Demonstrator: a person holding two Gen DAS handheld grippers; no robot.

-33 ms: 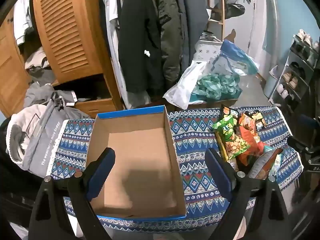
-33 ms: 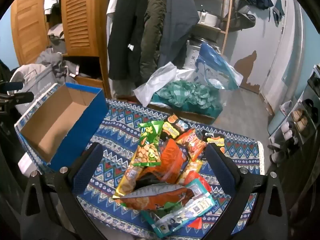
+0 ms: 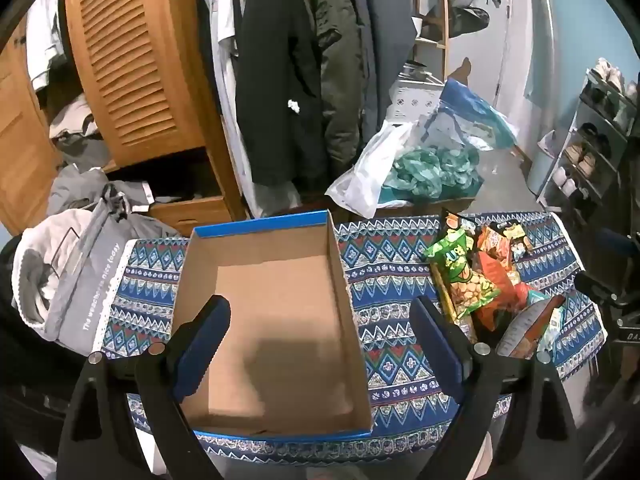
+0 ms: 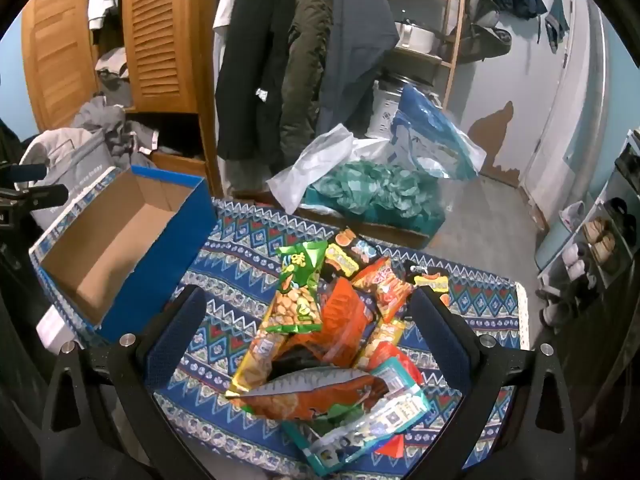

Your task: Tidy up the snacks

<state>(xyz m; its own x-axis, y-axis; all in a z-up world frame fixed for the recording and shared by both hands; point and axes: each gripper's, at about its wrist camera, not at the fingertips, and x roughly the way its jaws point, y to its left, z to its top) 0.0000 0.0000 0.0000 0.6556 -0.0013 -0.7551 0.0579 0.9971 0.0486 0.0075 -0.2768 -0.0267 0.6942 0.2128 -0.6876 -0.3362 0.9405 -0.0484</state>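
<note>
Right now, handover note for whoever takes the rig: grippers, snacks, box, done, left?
Left gripper: open, empty, above the box.
Right gripper: open, empty, over the snack pile.
Box: blue outside, cardboard inside, nothing in it, on the patterned cloth.
Snacks: all heaped on the cloth beside the box.
Done: nothing packed.
Left: move every packet into the box.

The right gripper (image 4: pixel 306 326) hangs wide open over the snack pile (image 4: pixel 320 320); the blue box (image 4: pixel 160 240) sits to its left.
</note>
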